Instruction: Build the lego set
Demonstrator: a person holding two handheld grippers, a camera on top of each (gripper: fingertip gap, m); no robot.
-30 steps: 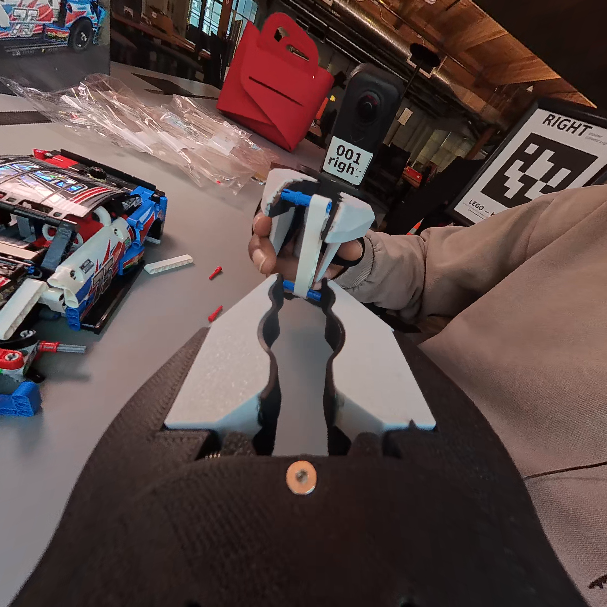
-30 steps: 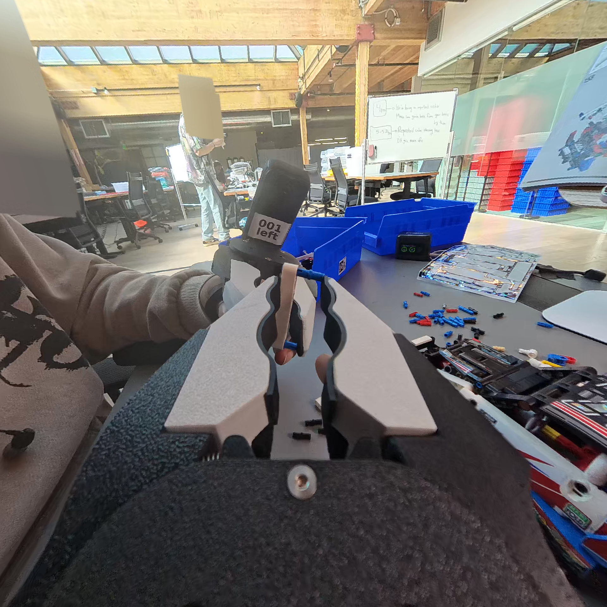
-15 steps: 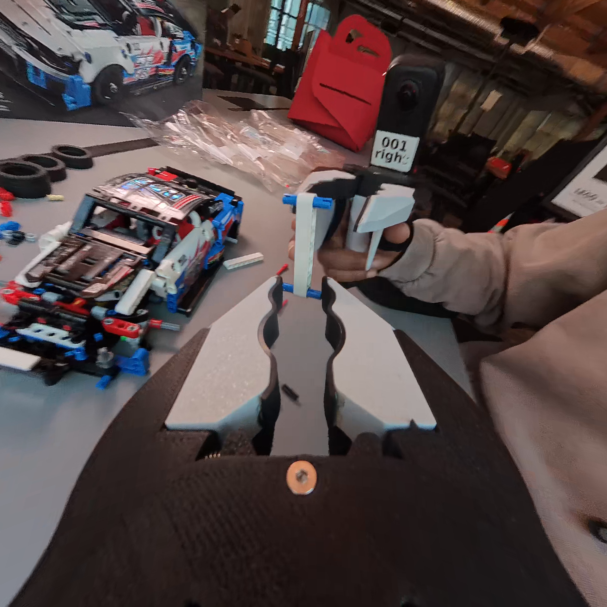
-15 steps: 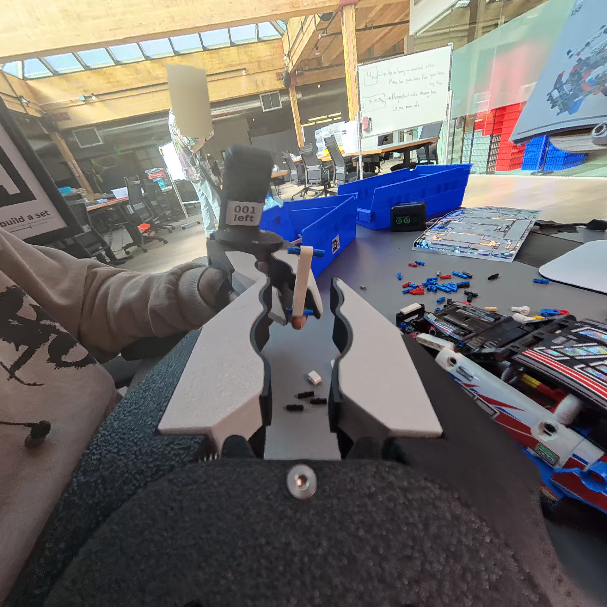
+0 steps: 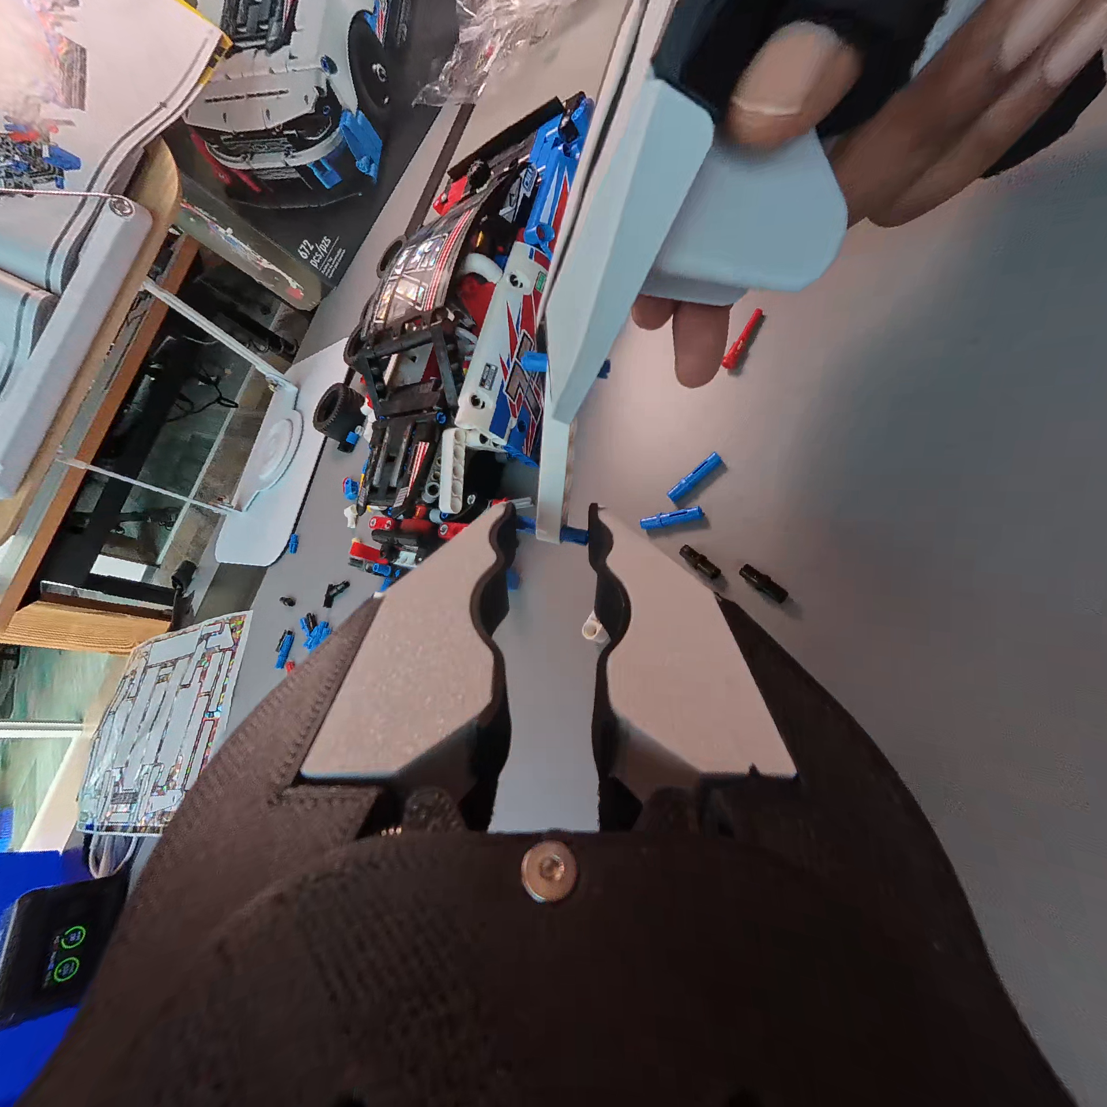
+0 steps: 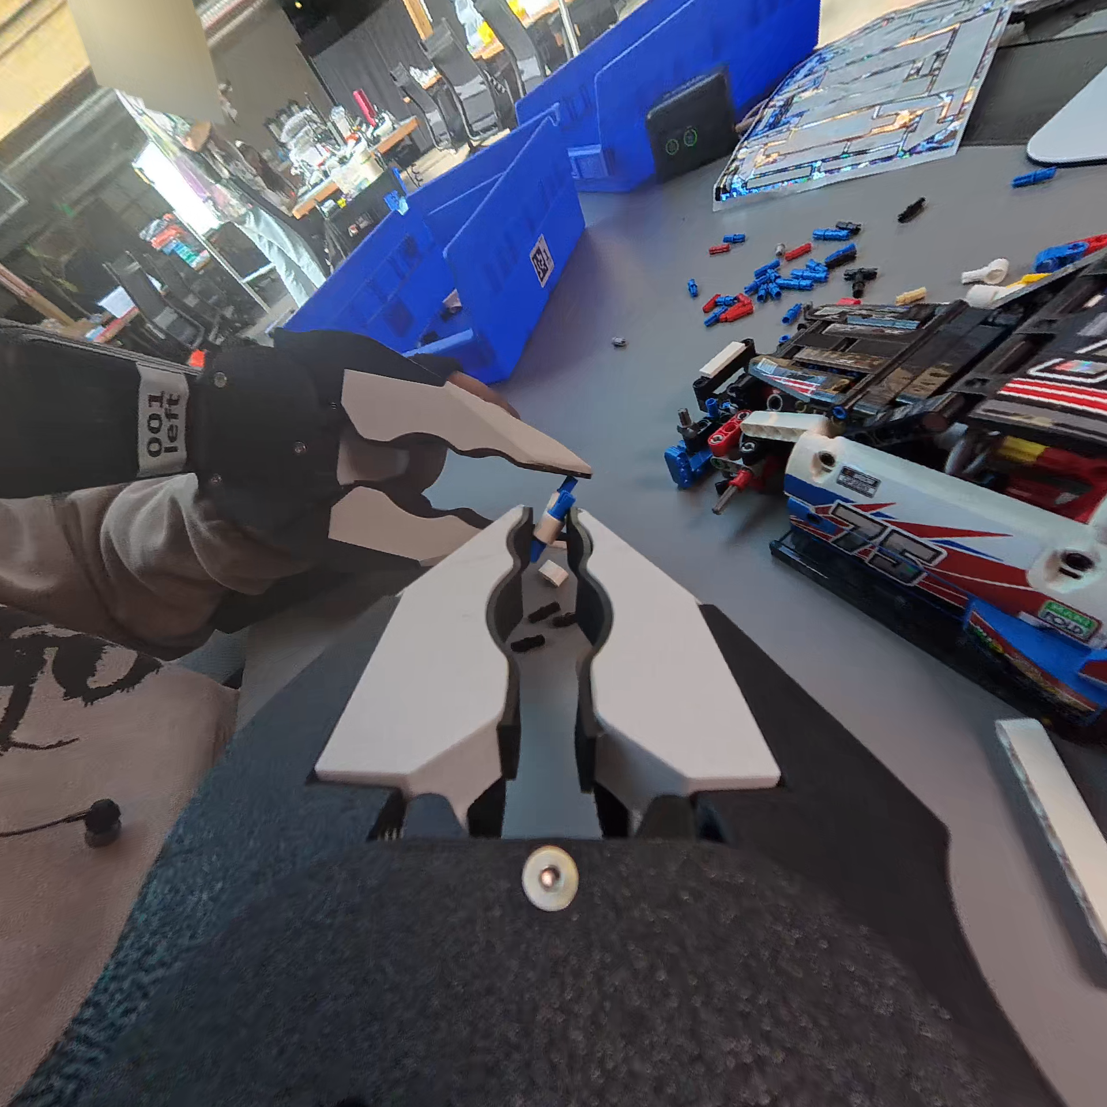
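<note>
Both claws have swung down toward the tabletop since a moment ago. Right claw, centre frame, clamps the white beam with its blue pins. Left claw gapes around the beam's blue pin, one fingertip touching it. Beyond, right of frame, sits the lego car, loose pins scattered behind.
</note>
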